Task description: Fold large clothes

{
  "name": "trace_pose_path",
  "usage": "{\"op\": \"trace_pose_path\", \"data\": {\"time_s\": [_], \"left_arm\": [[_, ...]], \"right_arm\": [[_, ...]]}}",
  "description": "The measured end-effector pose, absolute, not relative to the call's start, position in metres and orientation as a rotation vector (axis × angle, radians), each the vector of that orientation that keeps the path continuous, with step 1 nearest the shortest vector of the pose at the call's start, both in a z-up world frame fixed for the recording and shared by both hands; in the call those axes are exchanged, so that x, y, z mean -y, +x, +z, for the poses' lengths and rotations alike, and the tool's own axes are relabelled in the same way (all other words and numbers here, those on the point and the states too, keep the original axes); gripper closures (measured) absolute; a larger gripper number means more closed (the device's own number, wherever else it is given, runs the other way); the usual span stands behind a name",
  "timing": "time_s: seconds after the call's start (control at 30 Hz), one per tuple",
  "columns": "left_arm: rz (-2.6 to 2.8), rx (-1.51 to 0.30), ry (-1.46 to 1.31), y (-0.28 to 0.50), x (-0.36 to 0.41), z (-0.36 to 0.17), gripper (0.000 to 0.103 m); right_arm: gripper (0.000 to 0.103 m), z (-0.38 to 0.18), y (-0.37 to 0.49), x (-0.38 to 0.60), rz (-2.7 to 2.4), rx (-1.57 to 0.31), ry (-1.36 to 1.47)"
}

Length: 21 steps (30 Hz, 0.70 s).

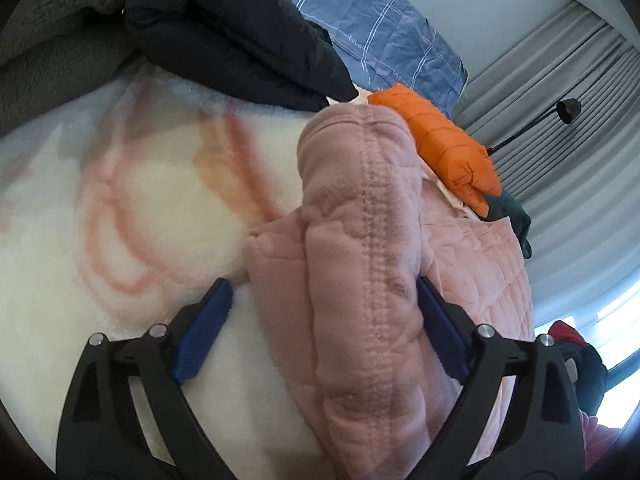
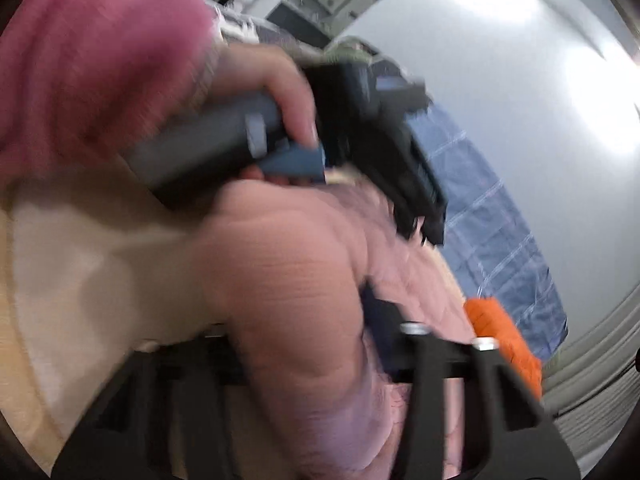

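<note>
Pink quilted garment [image 1: 360, 264] lies bunched on a white blanket w/ faint pink pattern [image 1: 132, 216] on the bed. Left gripper [image 1: 320, 308] has its jaws spread wide — a thick stitched fold of the garment sits between them; right blue pad [image 1: 440, 332] touches the fabric, left pad stands apart from it, so no firm hold shows. Far of the garment: black puffer jacket [image 1: 232, 36] at left, orange puffer [image 1: 448, 148] just right of the pink fold, dark green cloth [image 1: 516, 216] beside that. Blue plaid bedding [image 1: 380, 28] lies far right, near grey curtains [image 1: 560, 100] and a black lamp [image 1: 568, 110].

Right wrist view is blurred. Right gripper [image 2: 304, 344] is buried in a bulge of the pink garment [image 2: 288, 280]; jaws probably parted around it, but can't tell for sure. Beyond it, the person's left hand [image 2: 264, 80], in a pink sleeve [image 2: 88, 68], grips the other gripper's handle.
</note>
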<state>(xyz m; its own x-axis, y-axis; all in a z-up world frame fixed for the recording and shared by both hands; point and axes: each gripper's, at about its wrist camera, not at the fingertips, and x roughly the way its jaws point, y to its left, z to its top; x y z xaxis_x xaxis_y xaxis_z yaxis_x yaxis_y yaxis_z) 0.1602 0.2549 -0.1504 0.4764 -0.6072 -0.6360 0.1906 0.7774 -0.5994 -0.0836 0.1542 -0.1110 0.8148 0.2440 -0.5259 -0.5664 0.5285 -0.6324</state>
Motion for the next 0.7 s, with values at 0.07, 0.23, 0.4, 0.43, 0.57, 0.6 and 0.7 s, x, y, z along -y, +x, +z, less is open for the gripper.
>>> {"op": "trace_pose_path", "data": {"time_s": [0.07, 0.23, 0.4, 0.43, 0.57, 0.6, 0.7], "left_arm": [[-0.534, -0.924, -0.498, 0.158, -0.252, -0.142, 0.039], [-0.517, -0.841, -0.413, 0.154, -0.236, -0.099, 0.057], [-0.527, -0.791, -0.342, 0.154, -0.212, -0.05, 0.066], [-0.538, -0.779, -0.325, 0.153, -0.204, -0.037, 0.067], [-0.579, -0.731, -0.255, 0.148, -0.174, 0.004, 0.068], [-0.592, -0.72, -0.239, 0.148, -0.162, 0.014, 0.068], [-0.631, -0.694, -0.164, 0.145, -0.118, 0.047, 0.068]], "right_arm": [[0.078, -0.095, -0.076, -0.14, 0.53, -0.434, -0.78], [0.079, -0.052, -0.057, -0.105, 0.553, -0.476, -0.498], [0.079, -0.023, -0.051, -0.074, 0.555, -0.475, -0.309], [0.079, -0.015, -0.047, -0.068, 0.552, -0.47, -0.27], [0.079, 0.011, -0.048, -0.042, 0.545, -0.443, -0.139], [0.079, 0.019, -0.049, -0.028, 0.542, -0.433, -0.088], [0.079, 0.032, -0.054, 0.002, 0.523, -0.407, 0.012]]}}
